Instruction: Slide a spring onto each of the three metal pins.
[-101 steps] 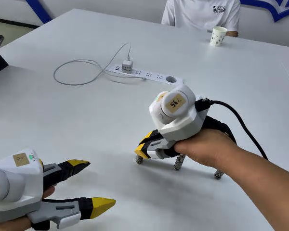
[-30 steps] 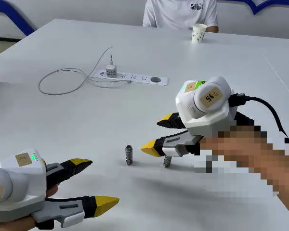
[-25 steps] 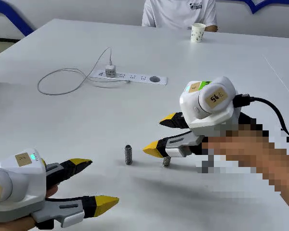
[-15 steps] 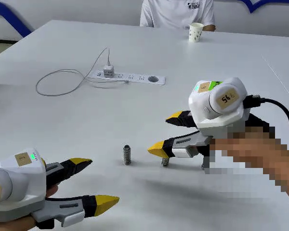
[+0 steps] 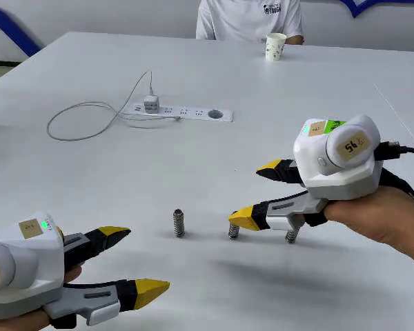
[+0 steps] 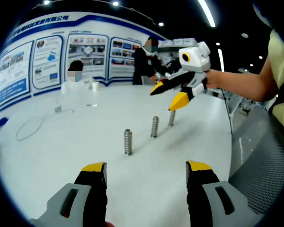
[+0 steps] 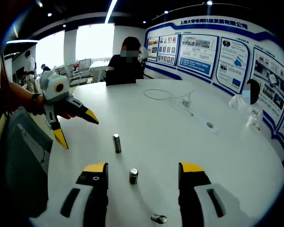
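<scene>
Springs: three coils stand upright in a row on the table (image 5: 124, 172), mid-bench, apart from each other. Left spring (image 5: 179, 223) is clearest. Mid spring (image 5: 233, 231) sits just below the R gripper's lower tip, and right spring (image 5: 290, 236) is partly tucked under that gripper's body. Pins are hidden inside the coils, so I can't see bare metal separately. No loose spring lying about.

R gripper (image 5: 254, 194): jaws apart, nothing btwn them, held just above and beside the mid/right springs, not touching. In its own view the mid spring shows end-on btwn the jaws, lower down.

L gripper (image 5: 136, 259): jaws spread wide, empty, near the bench's front edge, well apart from the row. Its own view looks straight at all three coils.

Step, as I judge it: all three look loaded, so placing is prob. finished and this is the check/clear-off stage.

Next move calls for confirming each coil is seated fully down, esp. the right one, which is half hidden. Then lift the R gripper up and away w/o clipping a coil. Nothing to grip unless one sits crooked.
</scene>
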`<state>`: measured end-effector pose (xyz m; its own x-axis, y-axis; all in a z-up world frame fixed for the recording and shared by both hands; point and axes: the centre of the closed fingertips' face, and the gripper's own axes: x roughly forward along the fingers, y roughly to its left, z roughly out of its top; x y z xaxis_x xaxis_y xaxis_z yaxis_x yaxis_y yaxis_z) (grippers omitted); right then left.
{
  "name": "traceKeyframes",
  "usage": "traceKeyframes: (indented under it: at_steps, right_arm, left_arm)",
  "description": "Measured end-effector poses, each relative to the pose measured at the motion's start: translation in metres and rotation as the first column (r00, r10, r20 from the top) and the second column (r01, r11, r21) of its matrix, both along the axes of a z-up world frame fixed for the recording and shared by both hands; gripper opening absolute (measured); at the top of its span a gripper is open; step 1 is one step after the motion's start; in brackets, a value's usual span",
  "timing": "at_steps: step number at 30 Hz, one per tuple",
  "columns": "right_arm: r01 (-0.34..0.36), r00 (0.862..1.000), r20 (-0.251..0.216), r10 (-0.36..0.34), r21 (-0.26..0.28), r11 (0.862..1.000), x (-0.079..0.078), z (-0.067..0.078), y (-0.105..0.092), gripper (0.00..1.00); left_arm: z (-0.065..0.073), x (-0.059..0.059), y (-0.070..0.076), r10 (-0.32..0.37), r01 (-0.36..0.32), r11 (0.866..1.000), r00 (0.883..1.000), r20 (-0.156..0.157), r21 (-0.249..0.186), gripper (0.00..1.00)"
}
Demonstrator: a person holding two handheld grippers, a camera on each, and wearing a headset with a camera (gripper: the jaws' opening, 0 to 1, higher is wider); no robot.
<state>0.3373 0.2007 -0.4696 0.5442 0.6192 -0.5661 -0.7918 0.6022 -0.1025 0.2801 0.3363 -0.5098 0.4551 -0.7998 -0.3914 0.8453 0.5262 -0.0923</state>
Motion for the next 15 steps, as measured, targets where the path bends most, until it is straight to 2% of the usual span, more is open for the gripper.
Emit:
traceKeyframes:
  at_steps: [15]
  right_arm:
    - [0.074, 0.997, 0.004, -0.074, 0.007, 0.997, -0.009, 0.000, -0.037, 0.63]
  left_arm:
    - [0.000, 0.000, -0.003, -0.013, 0.013, 1.000, 1.000, 0.000, 0.009, 0.69]
